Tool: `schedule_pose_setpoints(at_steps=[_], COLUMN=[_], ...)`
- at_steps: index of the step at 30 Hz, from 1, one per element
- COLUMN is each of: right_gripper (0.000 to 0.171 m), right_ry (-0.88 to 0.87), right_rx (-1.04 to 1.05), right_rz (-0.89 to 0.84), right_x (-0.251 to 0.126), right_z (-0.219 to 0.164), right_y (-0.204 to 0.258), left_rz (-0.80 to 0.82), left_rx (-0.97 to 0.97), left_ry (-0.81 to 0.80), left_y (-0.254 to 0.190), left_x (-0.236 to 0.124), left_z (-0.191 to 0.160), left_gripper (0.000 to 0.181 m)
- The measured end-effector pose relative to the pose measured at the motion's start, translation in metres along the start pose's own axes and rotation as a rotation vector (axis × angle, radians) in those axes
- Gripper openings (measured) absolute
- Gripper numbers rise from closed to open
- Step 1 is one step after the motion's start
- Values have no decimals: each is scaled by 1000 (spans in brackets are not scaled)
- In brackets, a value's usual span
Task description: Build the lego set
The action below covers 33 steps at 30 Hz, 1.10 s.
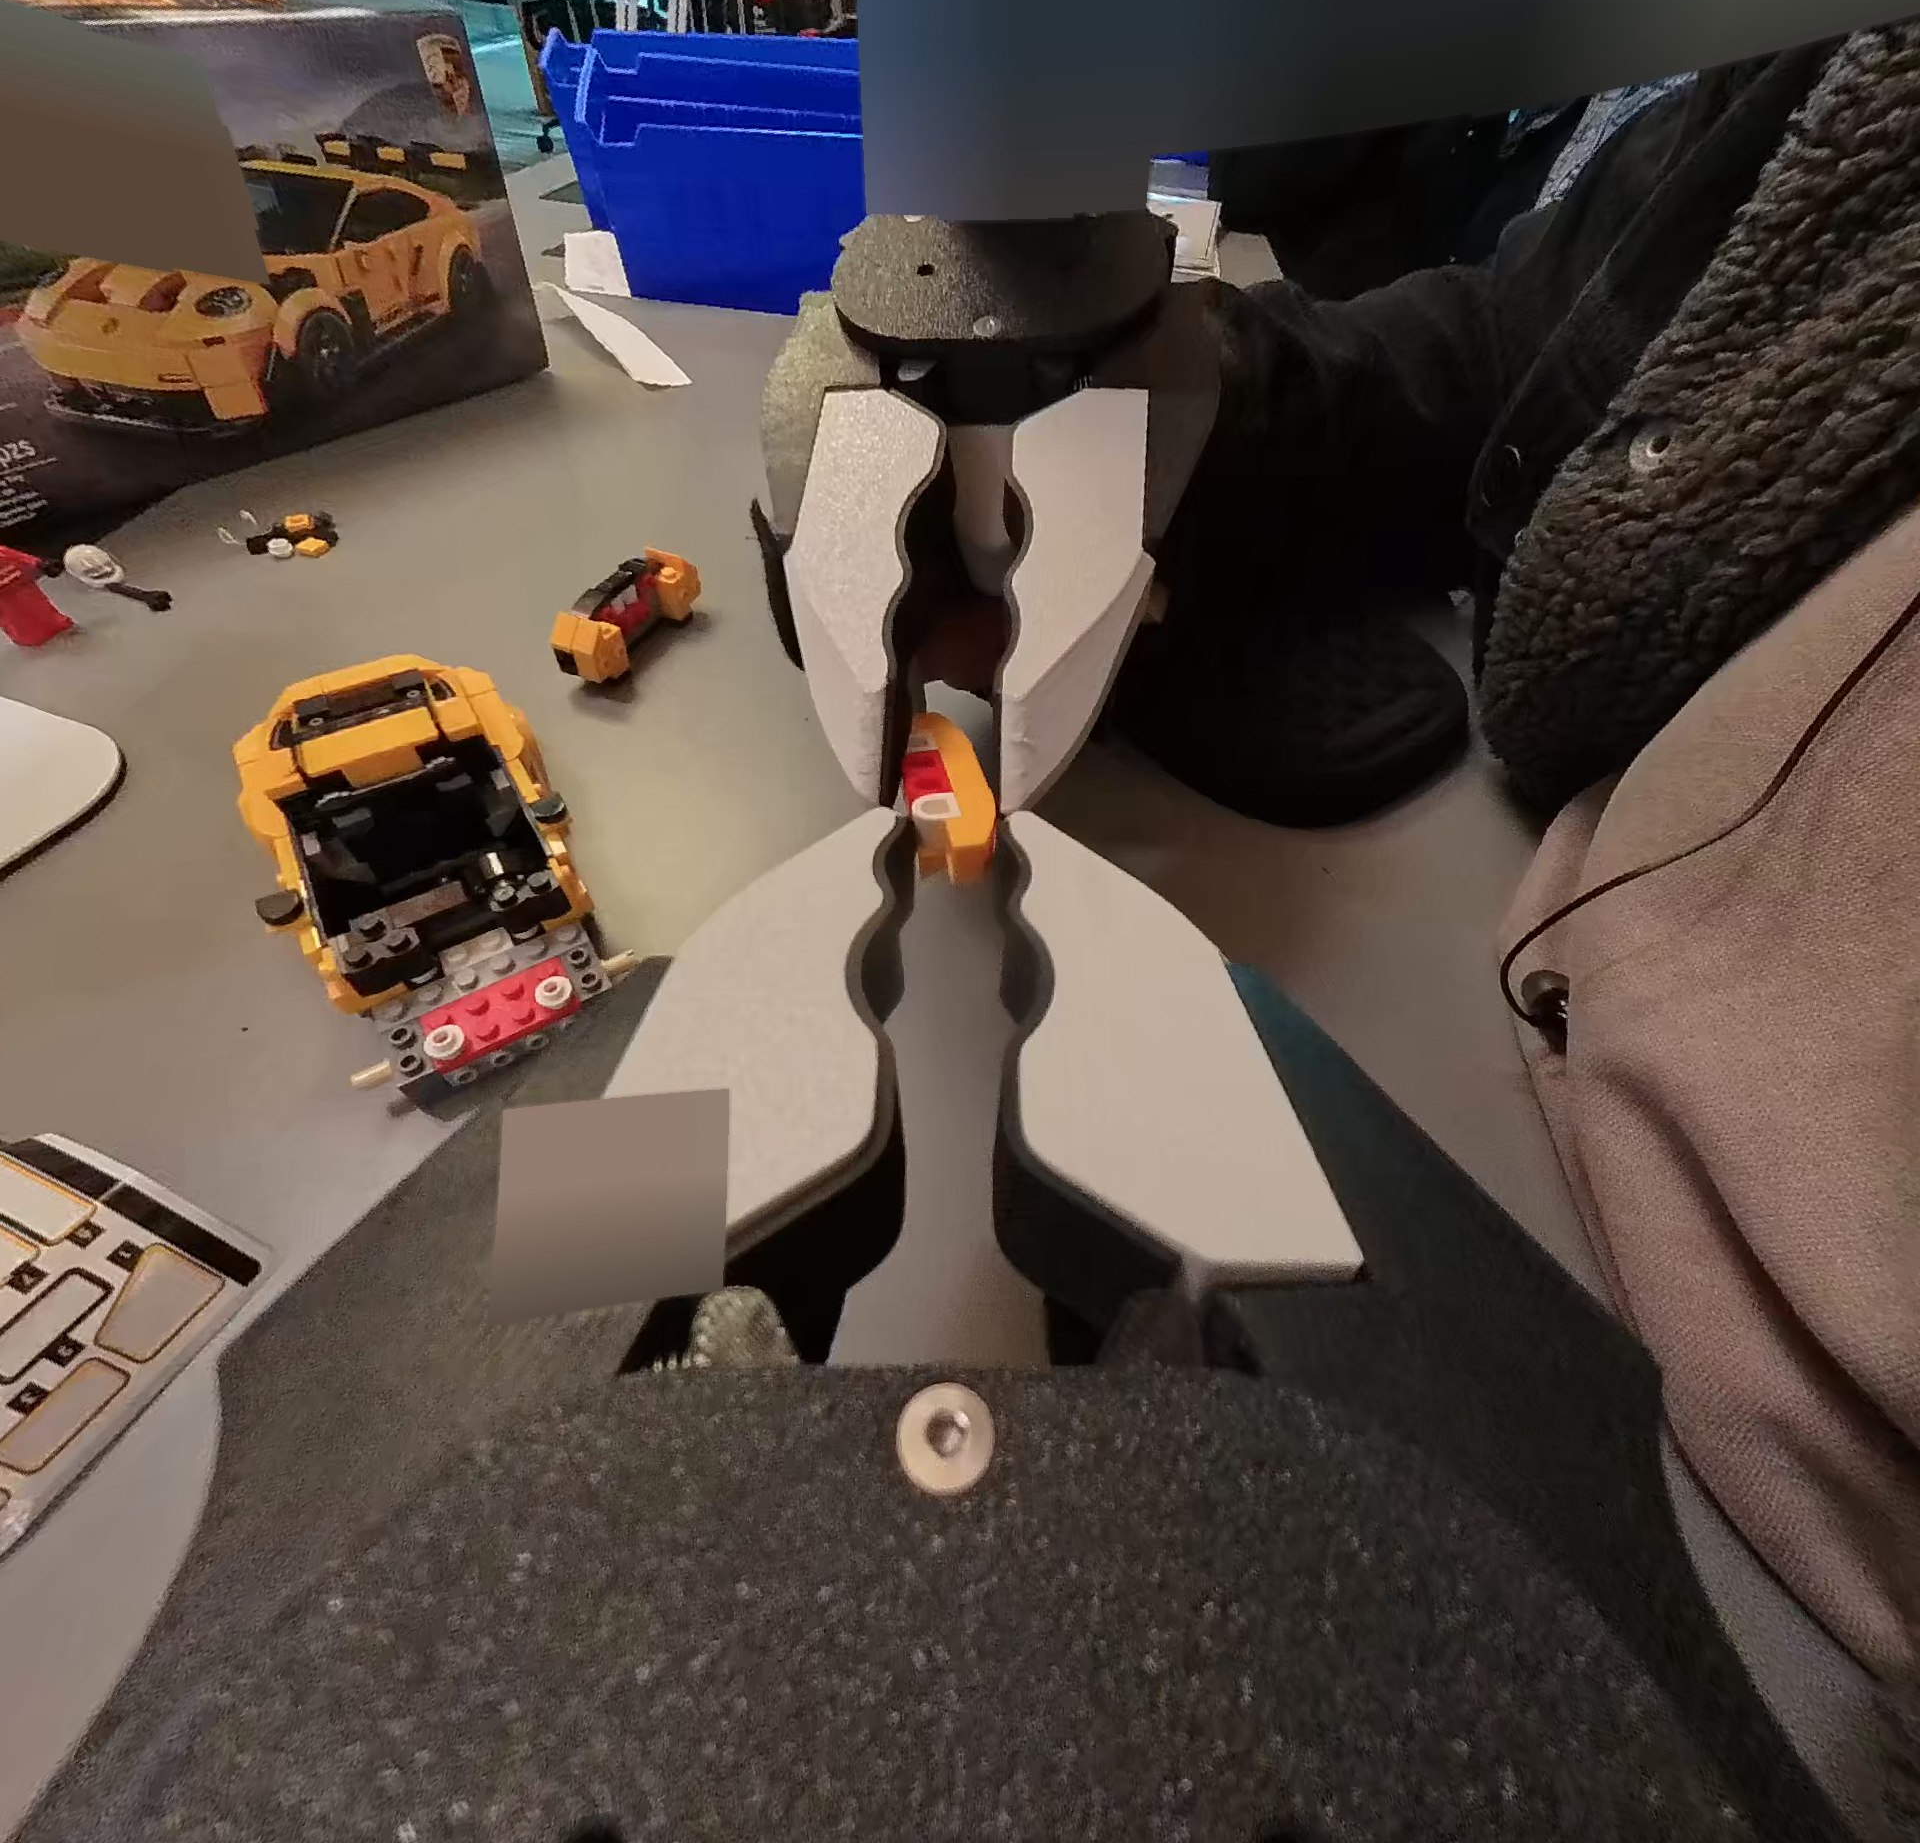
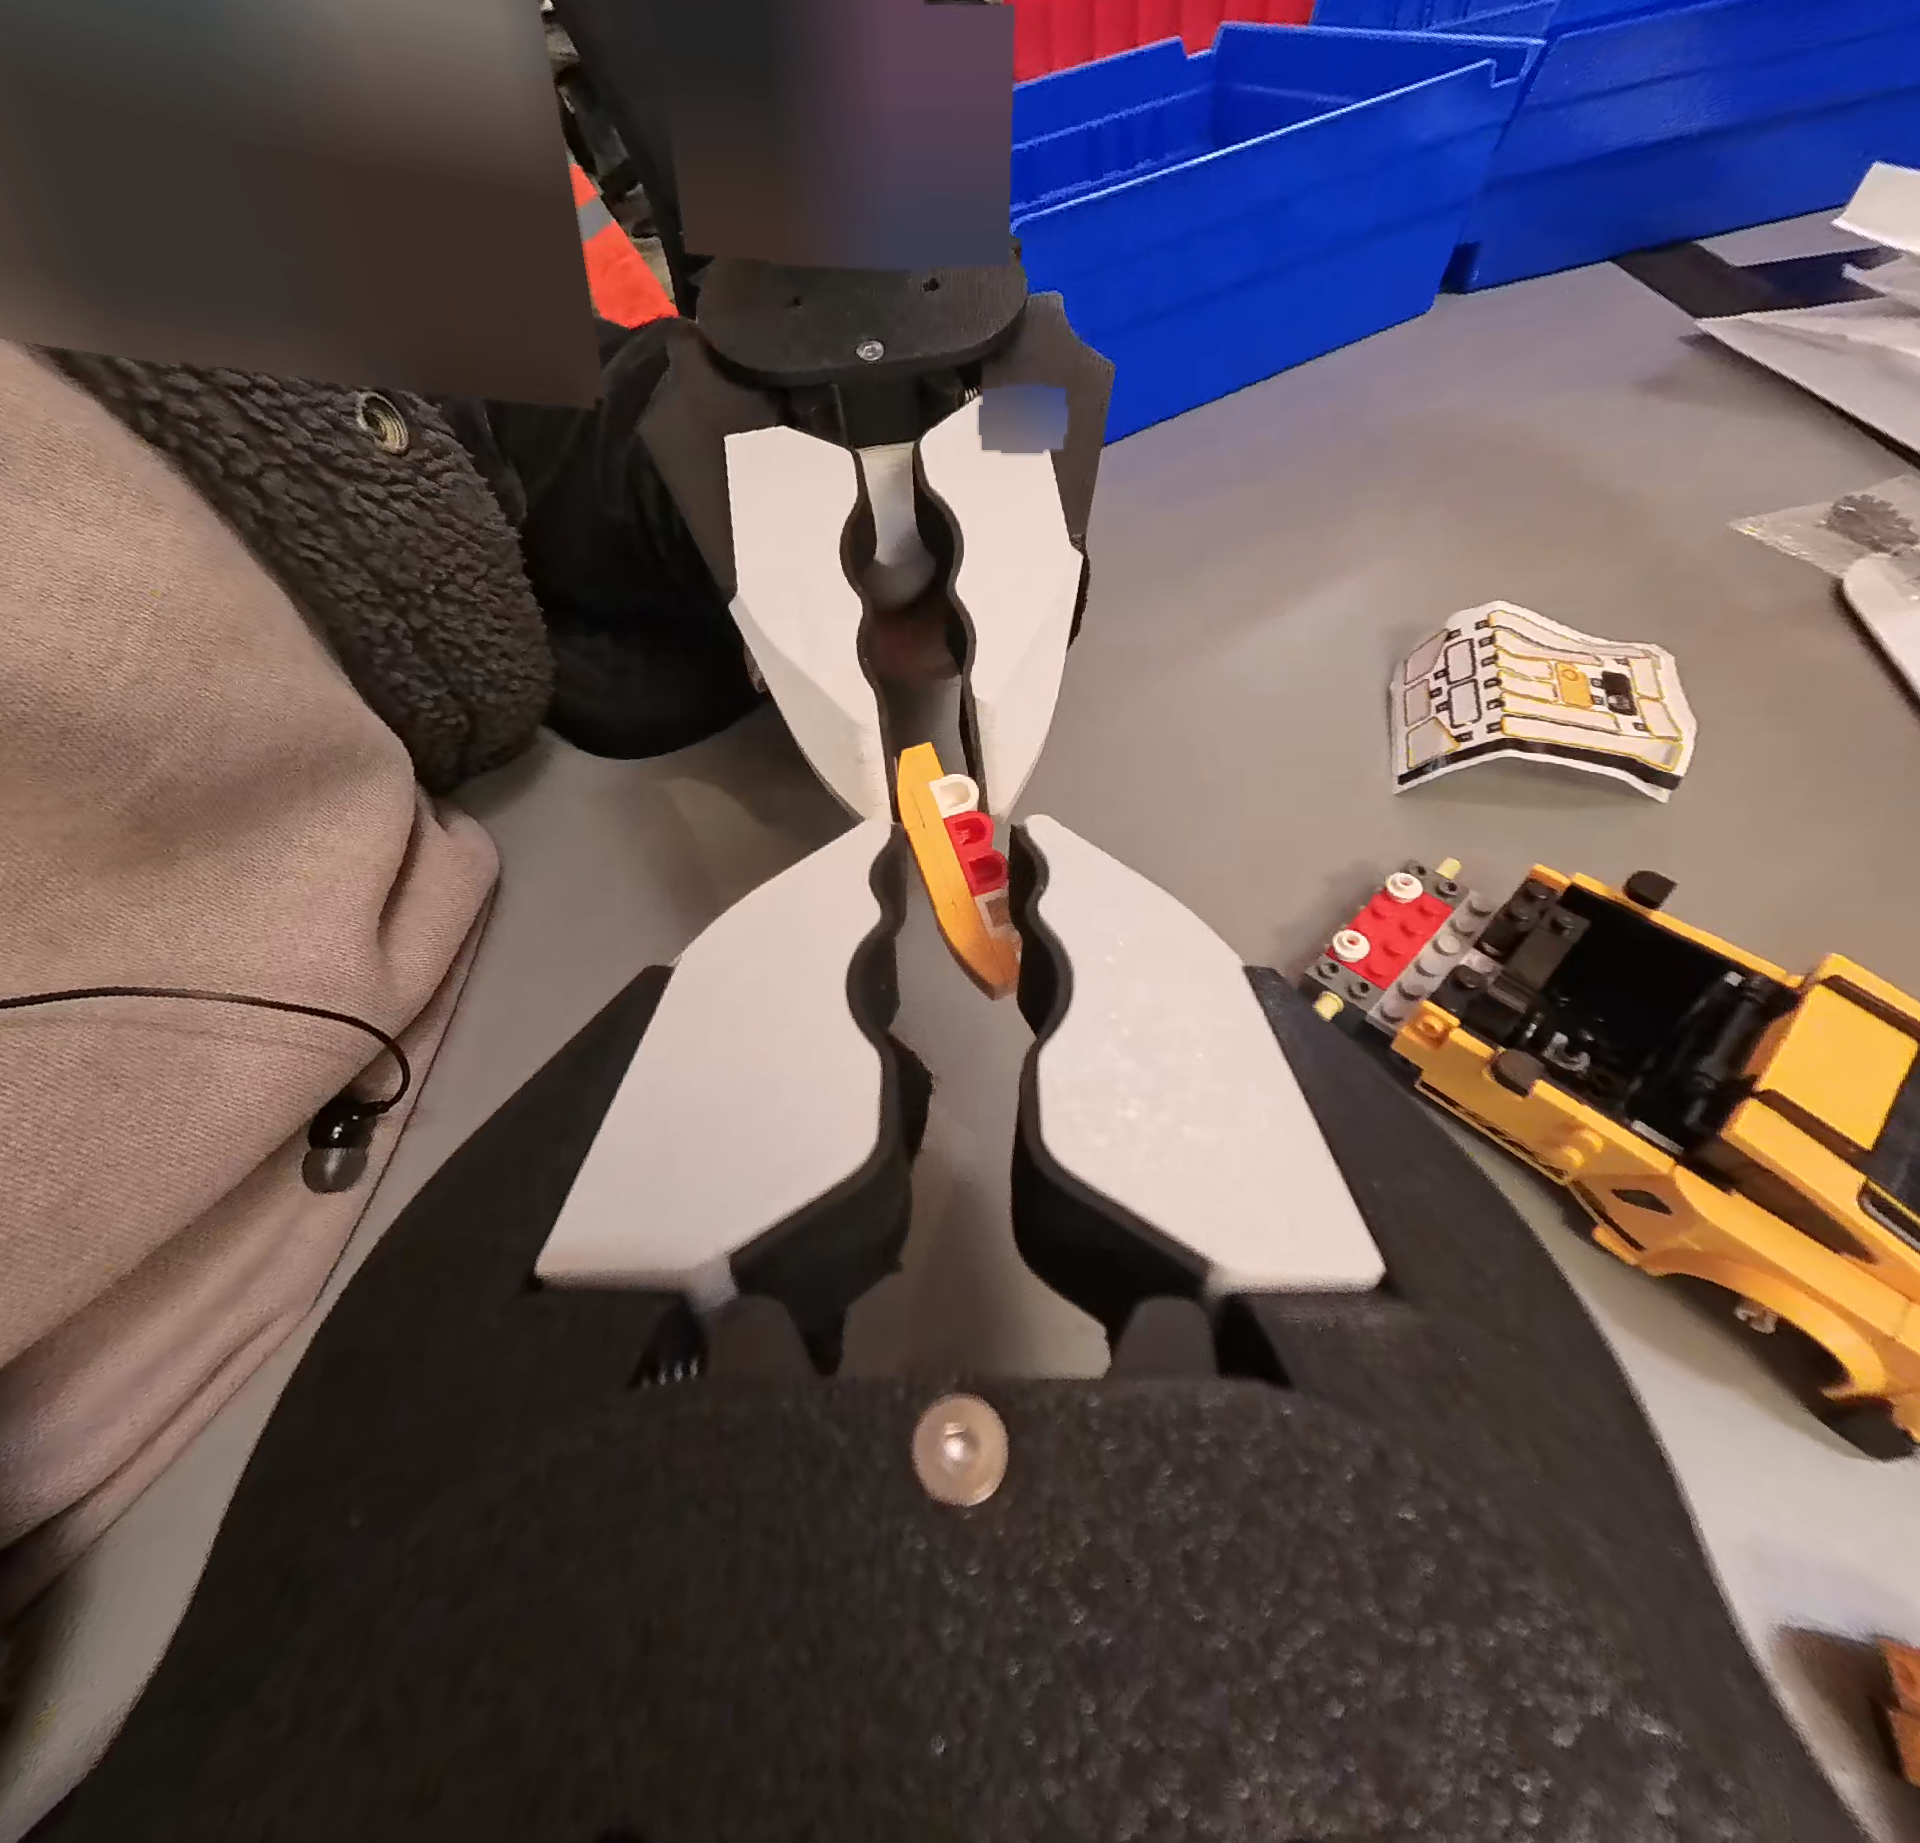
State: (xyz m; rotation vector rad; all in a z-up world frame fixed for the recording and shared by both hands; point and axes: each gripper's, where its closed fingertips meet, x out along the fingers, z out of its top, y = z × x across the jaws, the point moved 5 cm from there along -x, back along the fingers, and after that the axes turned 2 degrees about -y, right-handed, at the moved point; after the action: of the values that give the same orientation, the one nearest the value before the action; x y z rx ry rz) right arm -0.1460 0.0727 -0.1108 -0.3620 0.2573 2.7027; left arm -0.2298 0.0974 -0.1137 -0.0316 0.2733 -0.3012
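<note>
**Small piece pinched from both ends**

A small orange-and-red brick sub-assembly [image 1: 948, 806] is held above the grey surface [image 1: 644, 754], beside the half-built yellow brick car [image 1: 416, 848], clamped by left tongs [image 1: 951, 837] and right tongs [image 2: 951, 837] tip-to-tip. If uneven squeeze is applied, it could be twisted loose and dropped.

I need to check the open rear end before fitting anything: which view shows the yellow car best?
The left wrist view: the whole yellow car shows from above, cabin and red rear plate included. The right wrist view catches it side-on, its far end cut off by the frame edge.
</note>
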Motion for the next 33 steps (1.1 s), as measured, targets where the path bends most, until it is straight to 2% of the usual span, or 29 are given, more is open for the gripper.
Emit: schedule_pose_setpoints(at_steps=[5,8,13,20,27,33], right_gripper=[17,17,16,16,16,15], right_ry=[-32,-39,-87,-77,-56,-51], right_rx=[88,267,545,533,490,432], right_rz=[39,105,203,204,169,138], right_x=[-1,-3,-8,-7,-4,-3], right_z=[2,2,0,-1,-3,-2], right_y=[-1,-6,-15,-14,-14,-12], left_rz=[-54,-132,-165,-209,-219,-227], left_rx=[-118,-258,-357,-546,-592,-619], left_ry=[-40,-71,-95,-123,-128,-115], left_y=[2,3,5,13,14,15], left_x=[-1,-2,-3,-3,-2,-3], left_z=[2,3,4,1,-1,-3], left_gripper=[14,21,17,18,18,8])
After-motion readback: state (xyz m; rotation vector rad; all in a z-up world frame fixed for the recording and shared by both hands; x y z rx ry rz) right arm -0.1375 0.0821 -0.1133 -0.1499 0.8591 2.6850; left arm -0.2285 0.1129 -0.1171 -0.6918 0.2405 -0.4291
